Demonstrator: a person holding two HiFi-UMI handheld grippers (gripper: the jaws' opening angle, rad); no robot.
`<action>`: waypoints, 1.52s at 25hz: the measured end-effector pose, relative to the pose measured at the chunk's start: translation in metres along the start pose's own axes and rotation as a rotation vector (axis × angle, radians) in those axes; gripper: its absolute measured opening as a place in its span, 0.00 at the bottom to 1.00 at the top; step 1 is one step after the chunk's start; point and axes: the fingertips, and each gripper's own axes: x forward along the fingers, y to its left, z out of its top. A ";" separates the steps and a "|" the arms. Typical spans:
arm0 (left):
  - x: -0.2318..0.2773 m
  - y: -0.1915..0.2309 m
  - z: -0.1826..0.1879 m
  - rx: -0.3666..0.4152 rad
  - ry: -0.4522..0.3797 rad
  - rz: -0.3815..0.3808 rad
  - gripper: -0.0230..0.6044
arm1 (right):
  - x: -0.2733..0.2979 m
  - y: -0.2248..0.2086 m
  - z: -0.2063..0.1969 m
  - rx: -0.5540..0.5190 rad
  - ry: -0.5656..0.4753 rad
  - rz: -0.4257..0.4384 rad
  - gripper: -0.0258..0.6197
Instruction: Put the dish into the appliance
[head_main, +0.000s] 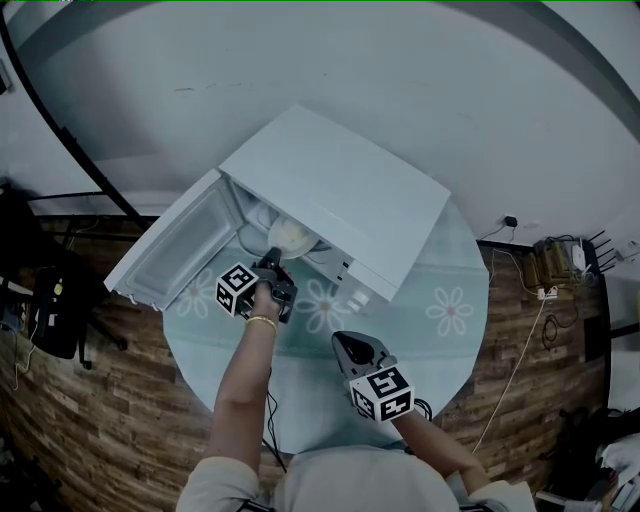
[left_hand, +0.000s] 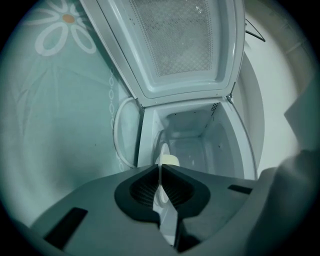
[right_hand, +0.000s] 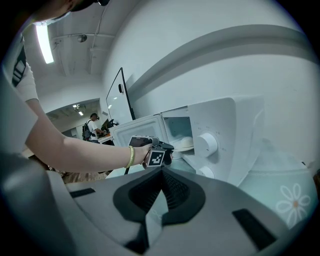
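Note:
A white microwave stands on a round table with its door swung open to the left. My left gripper is at the mouth of the cavity, shut on the rim of a pale dish. In the left gripper view the dish shows edge-on between the jaws of the left gripper, with the empty cavity beyond. In the right gripper view the dish sits just inside the opening. My right gripper hangs back over the table, shut and holding nothing.
A teal cloth with daisy prints covers the table. The microwave's knobs face the right gripper. A power strip and cables lie on the wooden floor at right. A person stands far off in the background.

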 end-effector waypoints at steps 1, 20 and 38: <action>0.003 0.000 0.000 0.007 0.002 0.003 0.09 | 0.001 -0.001 0.000 0.003 0.000 -0.001 0.05; 0.033 -0.005 -0.009 0.076 0.047 0.035 0.08 | 0.005 -0.009 -0.003 0.013 0.006 -0.010 0.05; 0.033 -0.013 -0.008 0.102 0.032 0.026 0.23 | -0.001 -0.007 -0.001 0.011 -0.005 -0.011 0.05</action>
